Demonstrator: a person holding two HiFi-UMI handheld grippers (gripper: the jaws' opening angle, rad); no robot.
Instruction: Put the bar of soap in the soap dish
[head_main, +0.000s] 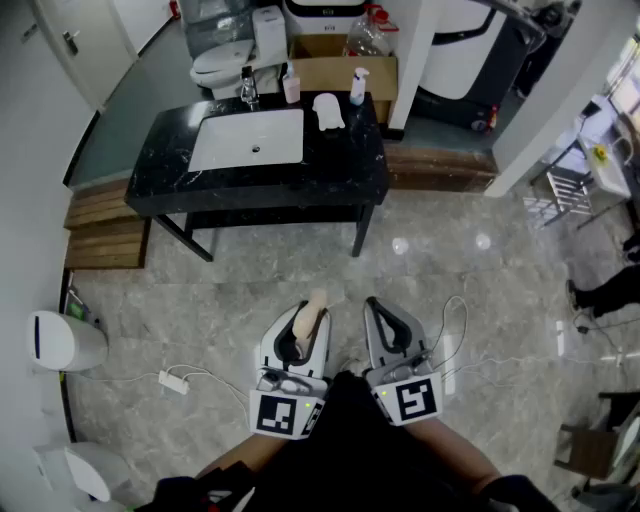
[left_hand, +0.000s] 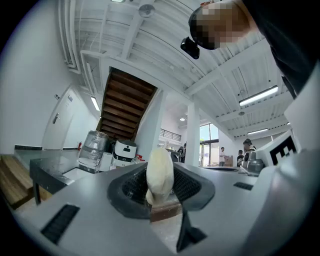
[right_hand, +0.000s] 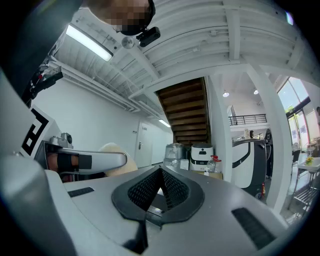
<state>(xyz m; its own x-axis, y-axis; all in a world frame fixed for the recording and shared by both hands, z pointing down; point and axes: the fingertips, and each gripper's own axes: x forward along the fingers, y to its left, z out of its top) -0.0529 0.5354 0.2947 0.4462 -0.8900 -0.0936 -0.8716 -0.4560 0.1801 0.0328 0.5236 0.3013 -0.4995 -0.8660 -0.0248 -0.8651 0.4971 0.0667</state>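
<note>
A cream bar of soap (head_main: 316, 305) stands on end between the pads of my left gripper (head_main: 308, 322), which is shut on it. In the left gripper view the soap (left_hand: 160, 172) fills the middle of the gripper (left_hand: 161, 194). My right gripper (head_main: 378, 312) is beside the left one, shut with nothing in it (right_hand: 160, 189); the soap (right_hand: 118, 155) shows to its left. Both are over the floor, well short of the black vanity counter (head_main: 350, 165). A white soap dish (head_main: 328, 110) sits on the counter, right of the white sink (head_main: 250, 140).
Three bottles (head_main: 291, 86) stand along the counter's back edge. Behind it are a toilet (head_main: 225, 62) and a cardboard box (head_main: 340, 62). Wooden steps (head_main: 100, 225) lie at the left, a white bin (head_main: 62, 340) lower left. A power strip (head_main: 172, 380) and cables cross the marble floor.
</note>
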